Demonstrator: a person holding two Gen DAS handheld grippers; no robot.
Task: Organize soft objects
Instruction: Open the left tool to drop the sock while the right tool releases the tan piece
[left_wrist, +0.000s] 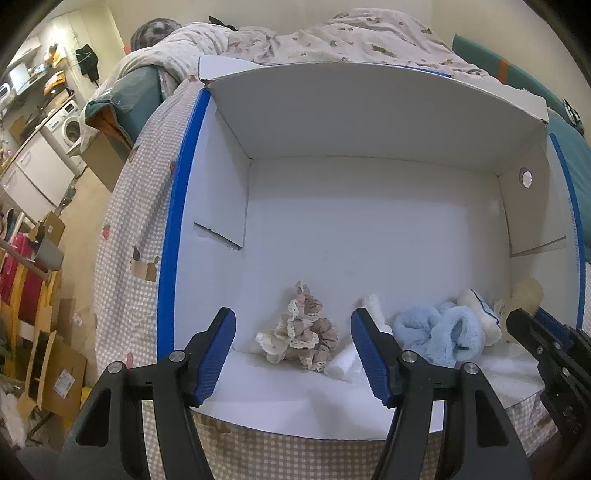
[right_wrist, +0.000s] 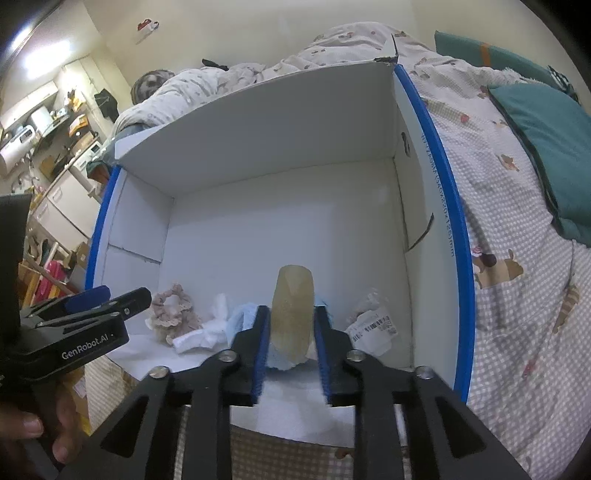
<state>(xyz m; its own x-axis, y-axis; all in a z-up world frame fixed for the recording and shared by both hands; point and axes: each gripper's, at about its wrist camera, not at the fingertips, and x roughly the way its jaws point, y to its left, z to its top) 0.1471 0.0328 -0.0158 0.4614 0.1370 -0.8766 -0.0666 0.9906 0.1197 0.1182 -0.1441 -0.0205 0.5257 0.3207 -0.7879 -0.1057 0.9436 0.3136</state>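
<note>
A white cardboard box (left_wrist: 369, 129) with blue edges lies open on a checked bedsheet. On its floor rest a beige lace scrunchie (left_wrist: 303, 328), a rolled white cloth (left_wrist: 343, 363), a fluffy light-blue item (left_wrist: 436, 332) and a white plush piece (left_wrist: 476, 306). My left gripper (left_wrist: 291, 350) hovers open over the near edge, the scrunchie beyond its fingers, untouched. My right gripper (right_wrist: 291, 347) stands open around an upright yellowish soft piece (right_wrist: 293, 295) that rests on the light-blue item (right_wrist: 243, 314); its pads sit close beside it. The scrunchie (right_wrist: 173, 306) lies left of it.
A clear packet with a barcode label (right_wrist: 373, 325) lies in the box's right corner. A teal pillow (right_wrist: 546, 147) and a crumpled quilt (left_wrist: 332, 37) are on the bed. A person's hand (right_wrist: 33, 435) holds the left gripper (right_wrist: 110, 299). Cardboard boxes (left_wrist: 55, 369) clutter the floor at left.
</note>
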